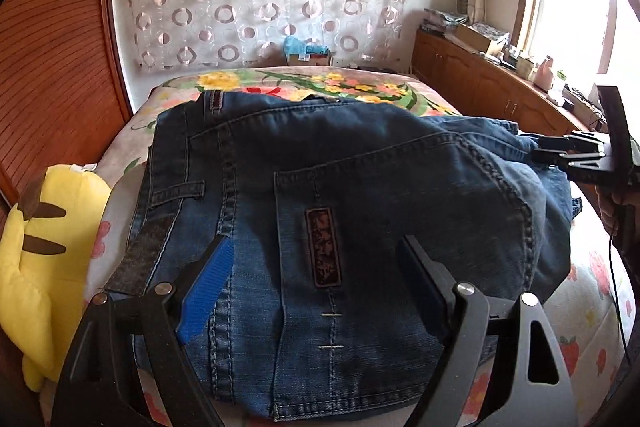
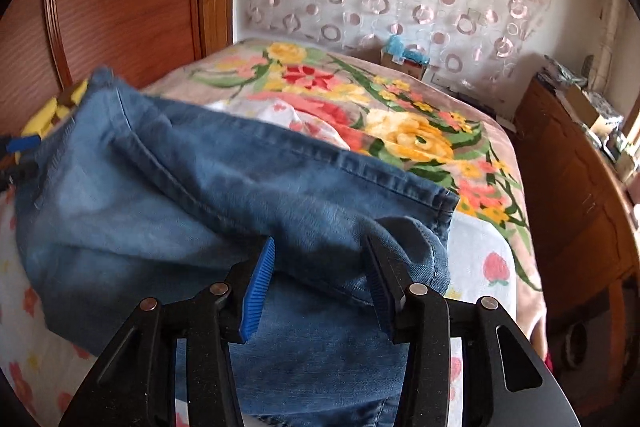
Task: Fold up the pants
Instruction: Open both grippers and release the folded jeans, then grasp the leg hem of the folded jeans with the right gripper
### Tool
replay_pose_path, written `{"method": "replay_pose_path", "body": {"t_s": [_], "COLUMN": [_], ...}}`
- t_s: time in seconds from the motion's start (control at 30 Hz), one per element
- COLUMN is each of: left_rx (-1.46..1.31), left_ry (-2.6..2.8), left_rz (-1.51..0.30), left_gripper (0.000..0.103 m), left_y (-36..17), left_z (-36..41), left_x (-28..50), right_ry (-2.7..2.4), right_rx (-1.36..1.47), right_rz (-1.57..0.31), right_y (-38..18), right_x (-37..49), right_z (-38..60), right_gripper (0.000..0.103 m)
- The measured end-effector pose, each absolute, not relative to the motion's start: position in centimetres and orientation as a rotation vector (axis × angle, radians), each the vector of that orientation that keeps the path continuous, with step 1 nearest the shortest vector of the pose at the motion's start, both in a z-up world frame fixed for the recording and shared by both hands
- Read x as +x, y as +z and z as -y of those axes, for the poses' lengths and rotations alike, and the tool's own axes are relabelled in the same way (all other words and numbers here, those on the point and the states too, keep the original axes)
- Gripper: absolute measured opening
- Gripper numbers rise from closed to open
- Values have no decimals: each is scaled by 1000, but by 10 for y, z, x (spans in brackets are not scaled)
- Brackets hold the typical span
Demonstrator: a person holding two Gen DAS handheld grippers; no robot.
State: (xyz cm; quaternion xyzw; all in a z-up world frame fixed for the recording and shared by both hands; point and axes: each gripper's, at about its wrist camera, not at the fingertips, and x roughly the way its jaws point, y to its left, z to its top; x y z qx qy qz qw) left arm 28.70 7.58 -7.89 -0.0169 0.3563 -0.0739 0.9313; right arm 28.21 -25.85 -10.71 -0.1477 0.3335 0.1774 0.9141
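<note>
Left wrist: jeans (image 1: 320, 195) lie folded on the bed (image 1: 592, 307), waistband left, legs running right. Left gripper (image 1: 316, 291) hovers wide open over the back pocket – gripping nothing. A yellow plush (image 1: 44, 267) shows only here.

Right wrist: hems (image 2: 436, 211) point right; right gripper (image 2: 320, 287) half open, denim between the pads – unpinched.

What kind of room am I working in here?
Most likely a home bedroom: the jeans lie on a bed with a floral blanket, a yellow plush toy sits beside them, and a cluttered wooden cabinet runs under the window.
</note>
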Motion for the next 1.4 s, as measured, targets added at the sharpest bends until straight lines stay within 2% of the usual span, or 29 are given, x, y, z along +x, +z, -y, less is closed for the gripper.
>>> {"method": "replay_pose_path", "body": {"t_s": [0.47, 0.5, 0.53, 0.6, 0.67, 0.83, 1.0, 1.2, 1.27, 1.3, 1.33, 1.4], "left_rx": [-48, -47, -48, -49, -55, -70, -83, -93, -93, -93, -92, -89], "left_ry": [-146, -146, -146, -143, -142, -135, -122, -112, -110, -109, -109, -108], "left_rz": [-729, -728, -727, -724, -719, -716, -704, -702, -700, -699, -698, -695], "left_gripper": [84, 84, 84, 84, 84, 84, 84, 84, 84, 84, 84, 84], "left_y": [-86, -87, -87, -88, -87, -88, -86, -85, -84, -82, -81, -79], "left_z": [-81, -82, -82, -83, -84, -90, -92, -94, -94, -94, -93, -94], "left_x": [290, 290, 290, 289, 289, 290, 288, 287, 285, 285, 283, 281], "right_ry": [331, 333, 338, 355, 361, 308, 215, 158, 164, 178, 196, 212], "right_rx": [-447, -450, -450, -439, -421, -342, -347, -369, -360, -340, -318, -285], "right_rz": [-706, -708, -717, -737, -714, -632, -612, -675, -679, -675, -673, -677], "right_y": [-110, -110, -111, -109, -101, -66, -46, -69, -72, -73, -66, -64], "right_x": [303, 304, 307, 313, 319, 336, 365, 392, 389, 384, 382, 371], "right_z": [238, 237, 235, 235, 237, 246, 241, 212, 208, 209, 214, 228], "right_gripper": [50, 37, 19, 7, 4, 2, 2, 2, 15, 29, 38, 40]}}
